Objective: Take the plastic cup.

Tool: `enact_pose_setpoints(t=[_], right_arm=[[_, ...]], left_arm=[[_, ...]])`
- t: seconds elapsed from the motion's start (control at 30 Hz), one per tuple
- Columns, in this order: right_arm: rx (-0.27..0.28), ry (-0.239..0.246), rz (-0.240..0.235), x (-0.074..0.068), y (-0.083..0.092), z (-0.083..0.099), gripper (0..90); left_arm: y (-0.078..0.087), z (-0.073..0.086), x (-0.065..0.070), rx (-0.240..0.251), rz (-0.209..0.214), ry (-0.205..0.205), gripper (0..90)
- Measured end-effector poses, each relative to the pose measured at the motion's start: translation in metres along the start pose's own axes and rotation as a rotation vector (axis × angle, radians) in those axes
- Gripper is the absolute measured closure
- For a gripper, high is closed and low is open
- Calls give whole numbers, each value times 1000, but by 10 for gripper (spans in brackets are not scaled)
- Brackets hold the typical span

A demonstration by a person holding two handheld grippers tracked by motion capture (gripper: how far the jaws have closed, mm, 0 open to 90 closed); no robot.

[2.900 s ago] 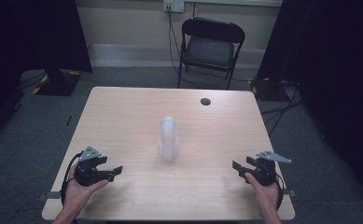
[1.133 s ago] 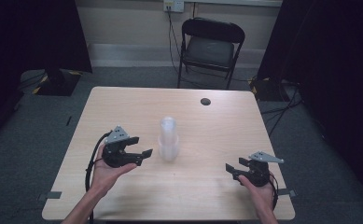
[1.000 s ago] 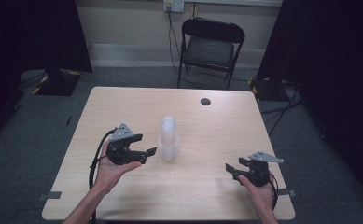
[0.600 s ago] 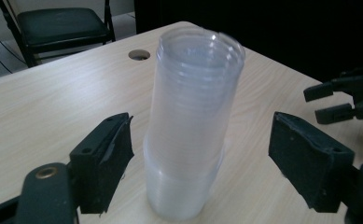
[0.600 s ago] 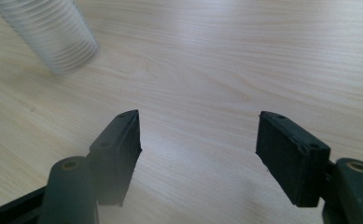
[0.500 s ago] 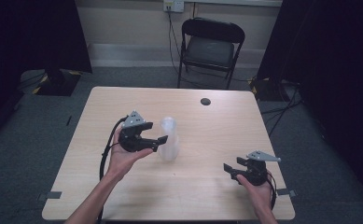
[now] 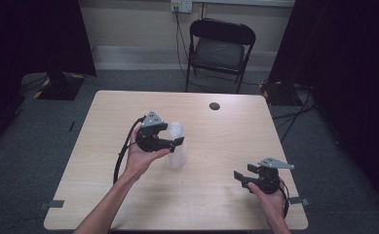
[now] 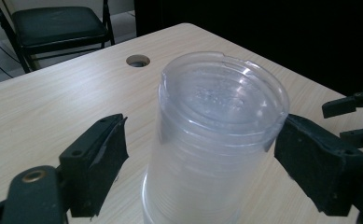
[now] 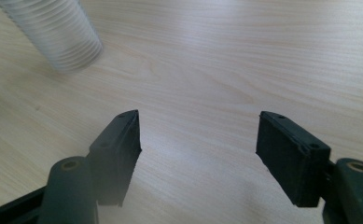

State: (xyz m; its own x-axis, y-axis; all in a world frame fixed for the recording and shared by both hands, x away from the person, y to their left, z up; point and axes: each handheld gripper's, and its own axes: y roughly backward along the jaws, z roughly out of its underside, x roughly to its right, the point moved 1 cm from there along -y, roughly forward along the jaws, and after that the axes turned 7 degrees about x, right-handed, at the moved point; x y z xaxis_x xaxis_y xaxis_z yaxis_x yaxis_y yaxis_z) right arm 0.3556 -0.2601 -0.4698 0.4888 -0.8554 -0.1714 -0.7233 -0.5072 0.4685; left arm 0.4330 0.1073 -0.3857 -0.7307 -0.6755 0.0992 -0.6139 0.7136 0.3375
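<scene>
The left gripper [image 8: 198, 158], jaws just widened, straddled an upside-down stack of clear ribbed plastic cups [image 8: 216, 140] without pressing it; beyond stood a black folding chair [image 8: 53, 25]. The right gripper [image 9: 198, 154] gaped empty.

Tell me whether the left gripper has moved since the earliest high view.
Yes. The left gripper has gone from the table's near left corner up toward the middle, and its jaws, just opening, now flank the stack of clear cups.

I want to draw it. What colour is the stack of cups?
The stack of cups is clear, see-through plastic with a faint whitish look, best seen in the left gripper view.
</scene>
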Motion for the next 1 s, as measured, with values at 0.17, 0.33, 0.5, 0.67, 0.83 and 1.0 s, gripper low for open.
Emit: enact_pose_setpoints(t=[0.17,0.33,0.5,0.67,0.83,1.0], right_arm=[[-5,0,2,0,0,0,309],[-1,1,-2,0,0,0,309],[-3,-3,-2,1,1,0,309],[-2,-3,-2,1,1,0,309],[0,-2,-4,0,0,0,309],[-1,-5,-4,0,1,1,309]], left_arm=[[-7,2,2,-9,-4,-17,188],[-13,5,0,-22,-16,-16,205],[-17,9,-1,-32,-12,-22,223],[-21,11,0,-47,-16,-34,257],[-23,11,2,-43,-26,-45,304],[-20,12,0,-27,-46,-27,330]])
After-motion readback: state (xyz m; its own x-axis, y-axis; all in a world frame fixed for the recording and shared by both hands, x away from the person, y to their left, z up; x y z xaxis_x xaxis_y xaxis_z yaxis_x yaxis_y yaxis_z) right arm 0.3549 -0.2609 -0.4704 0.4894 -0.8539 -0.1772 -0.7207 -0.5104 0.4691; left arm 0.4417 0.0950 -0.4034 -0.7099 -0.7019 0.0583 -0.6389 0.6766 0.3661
